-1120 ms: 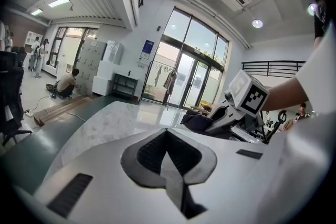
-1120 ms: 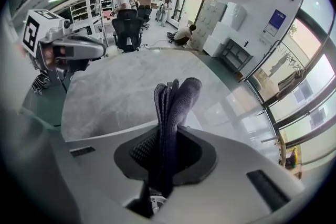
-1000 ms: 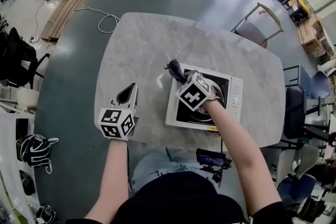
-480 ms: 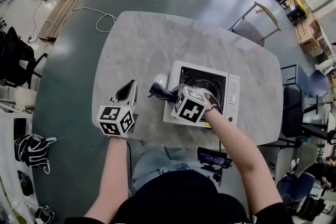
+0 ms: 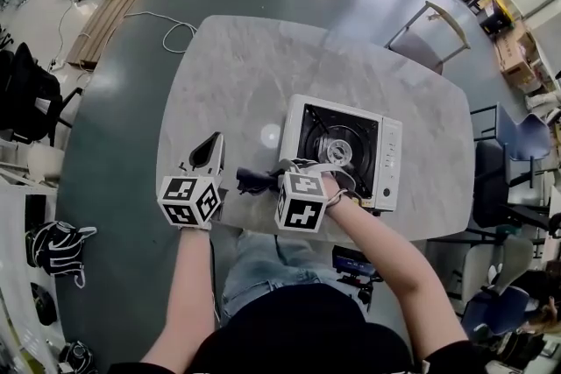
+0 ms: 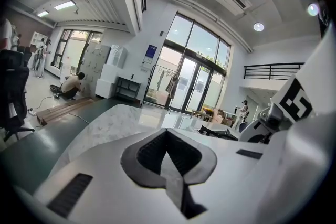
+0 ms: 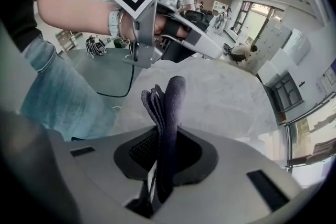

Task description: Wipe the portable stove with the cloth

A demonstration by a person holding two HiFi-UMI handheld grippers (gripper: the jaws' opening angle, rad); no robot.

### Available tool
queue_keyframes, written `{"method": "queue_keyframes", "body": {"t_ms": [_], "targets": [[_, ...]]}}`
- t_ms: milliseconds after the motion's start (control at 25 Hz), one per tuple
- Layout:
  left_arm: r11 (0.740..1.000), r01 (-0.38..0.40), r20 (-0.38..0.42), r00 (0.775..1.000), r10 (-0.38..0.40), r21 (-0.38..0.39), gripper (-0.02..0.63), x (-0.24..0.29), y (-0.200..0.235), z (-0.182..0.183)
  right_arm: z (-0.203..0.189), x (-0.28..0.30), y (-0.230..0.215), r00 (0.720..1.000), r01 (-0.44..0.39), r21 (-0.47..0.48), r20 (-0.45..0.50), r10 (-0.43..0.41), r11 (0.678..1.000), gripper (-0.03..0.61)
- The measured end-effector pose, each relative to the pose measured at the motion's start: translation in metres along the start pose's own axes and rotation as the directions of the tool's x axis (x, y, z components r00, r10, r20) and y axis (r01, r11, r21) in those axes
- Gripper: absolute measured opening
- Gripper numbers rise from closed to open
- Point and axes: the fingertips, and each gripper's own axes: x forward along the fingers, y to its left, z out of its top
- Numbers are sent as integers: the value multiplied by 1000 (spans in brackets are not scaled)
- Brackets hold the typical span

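Observation:
The portable stove (image 5: 388, 155), white with a black burner top, sits on the marble table (image 5: 228, 74), right of centre. My right gripper (image 5: 272, 181) is off the stove's near left corner, over the table's front edge, shut on the dark cloth (image 5: 251, 181). In the right gripper view the folded cloth (image 7: 168, 107) sticks up from between the shut jaws of that gripper (image 7: 157, 165). My left gripper (image 5: 211, 149) rests on the table just left of the cloth. In its own view the left gripper (image 6: 170, 165) is shut with nothing in it.
The left gripper (image 7: 176, 44) shows straight ahead in the right gripper view, close to the cloth. A chair (image 5: 429, 39) stands at the table's far right. A black device (image 5: 351, 263) sits below the table's front edge, by the person's lap.
My right gripper has carried the cloth from the stove's far left corner down along its left side to the table's front edge. The left gripper has barely moved.

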Motion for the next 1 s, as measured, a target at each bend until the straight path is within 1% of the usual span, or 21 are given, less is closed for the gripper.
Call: {"method": "queue_keyframes", "body": {"t_ms": [160,240,320,400,520,600,720,800,880,1000], "targets": [[1000,-10,10,1000,10,3,8,-6,2,2,5,-1,8,1000,-3,-12,19,3,1000,66],[1000,-14,12,1000,13,4,8,-7,1,3,9,-7,10,998,-15,3,54,15,1000,66],[1000,-14,17,1000,13,10,8,-8,0,7,15,-15,7,994,-13,41,106,8,999,66],[1000,-10,23,1000,10,21,8,-7,-2,11,20,-25,-1,987,3,89,163,-18,996,66],[999,2,36,999,-3,38,8,-4,-8,19,26,-44,-15,965,-8,186,258,-41,982,66],[999,13,41,999,-15,51,8,1,-15,24,26,-61,-29,948,-19,252,312,-63,967,66],[996,27,46,998,-31,80,8,7,-26,33,12,-87,-52,929,28,320,341,-143,947,66],[995,29,52,998,-34,98,8,11,-32,39,-4,-104,-66,914,57,374,353,-199,926,66],[994,26,63,997,-33,111,8,14,-35,47,-22,-121,-79,890,68,442,378,-254,895,66],[991,20,80,996,-31,130,8,18,-36,59,-52,-150,-94,847,74,549,406,-343,833,65]]}}
